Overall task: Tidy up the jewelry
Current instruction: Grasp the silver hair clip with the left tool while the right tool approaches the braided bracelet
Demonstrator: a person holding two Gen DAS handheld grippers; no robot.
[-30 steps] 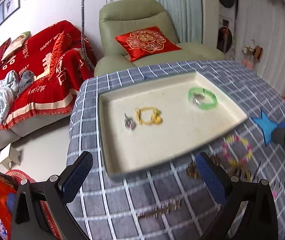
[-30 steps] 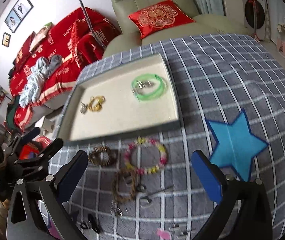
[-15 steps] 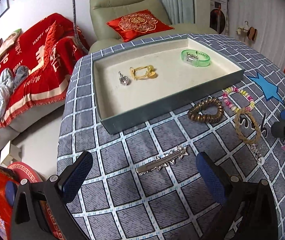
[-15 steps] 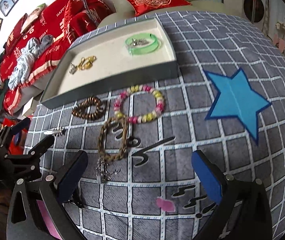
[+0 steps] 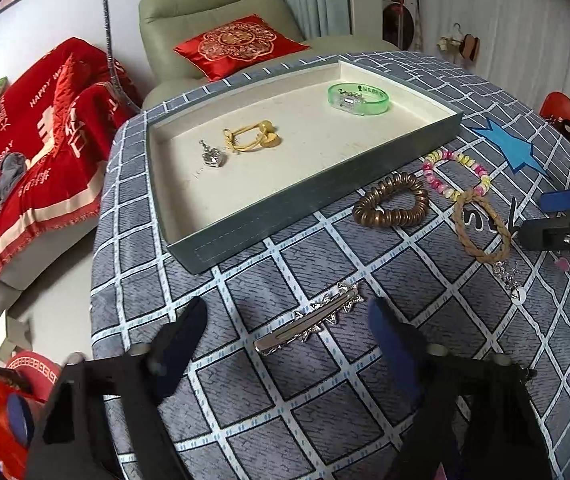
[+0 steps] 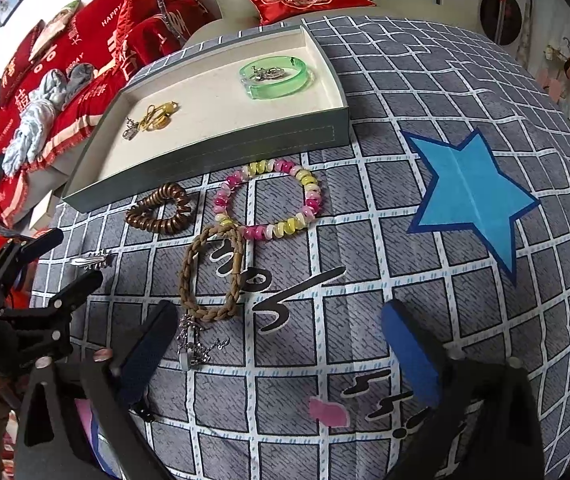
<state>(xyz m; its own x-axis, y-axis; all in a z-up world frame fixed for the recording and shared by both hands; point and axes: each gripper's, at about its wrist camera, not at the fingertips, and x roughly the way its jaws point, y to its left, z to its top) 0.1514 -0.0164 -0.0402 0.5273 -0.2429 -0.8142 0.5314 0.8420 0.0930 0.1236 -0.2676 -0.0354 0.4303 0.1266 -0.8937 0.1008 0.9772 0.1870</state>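
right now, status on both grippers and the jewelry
Left gripper open, fingers straddling silver hair clip. Right gripper open, empty, near braided bracelet. Four pieces outside tray. Nothing blocking.

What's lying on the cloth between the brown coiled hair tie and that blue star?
The pink-and-yellow beaded bracelet lies between the brown coiled hair tie and the blue star, on the checked cloth; the right wrist view shows it best.

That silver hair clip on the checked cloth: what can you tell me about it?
The silver hair clip is long and slim, apparently shiny metal, with a row of small star shapes along its top. It lies flat and slanted on the checked cloth, outside the tray, touching no other jewelry. The left tongs stand open on either side of it.
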